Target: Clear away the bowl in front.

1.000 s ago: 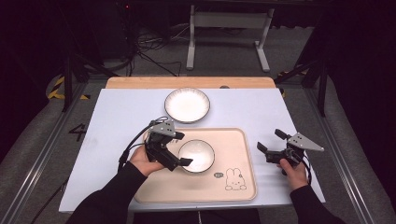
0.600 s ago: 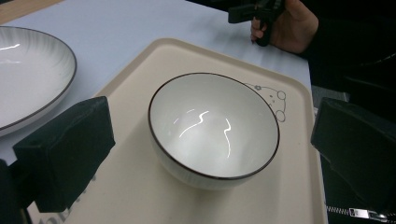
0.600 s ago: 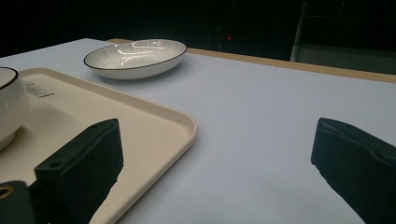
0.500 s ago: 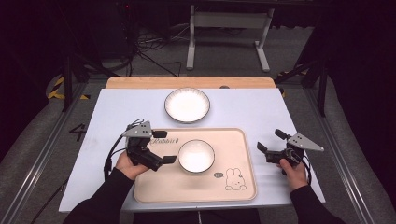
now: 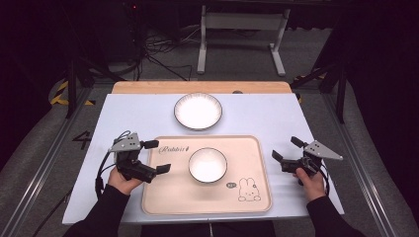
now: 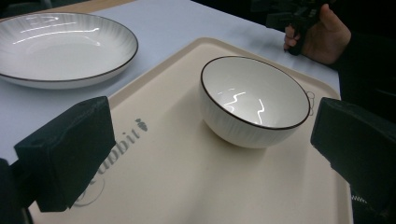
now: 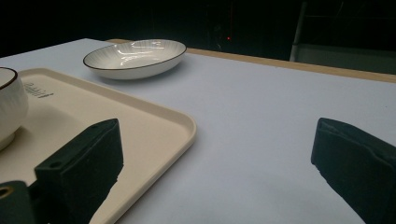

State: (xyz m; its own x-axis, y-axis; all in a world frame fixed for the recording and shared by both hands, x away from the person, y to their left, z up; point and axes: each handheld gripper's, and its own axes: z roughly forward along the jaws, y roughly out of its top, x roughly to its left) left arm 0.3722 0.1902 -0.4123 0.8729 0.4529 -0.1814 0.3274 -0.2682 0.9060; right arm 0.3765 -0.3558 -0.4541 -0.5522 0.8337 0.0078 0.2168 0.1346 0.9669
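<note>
A small white bowl (image 5: 208, 165) with a dark rim stands upright near the middle of a beige tray (image 5: 168, 197); the left gripper view has the bowl (image 6: 254, 100) on the tray (image 6: 187, 177) ahead of the jaws. My left gripper (image 5: 157, 156) is open at the tray's left edge, clear of the bowl, with nothing between its jaws. My right gripper (image 5: 287, 149) is open over the bare table just right of the tray. A white ribbed plate (image 5: 198, 111) lies behind the tray, also seen as the plate (image 6: 60, 49) and the plate (image 7: 135, 57).
The tray lies on a pale blue-white table (image 5: 276, 113) with a wooden strip (image 5: 148, 87) along its far edge. A rabbit drawing (image 5: 248, 189) marks the tray's near right corner. Dark floor, cables and a metal stand lie beyond the table.
My left gripper let go of the bowl and drew back leftward to the tray's left edge, jaws open. The bowl stays on the tray. The right gripper has not moved.
</note>
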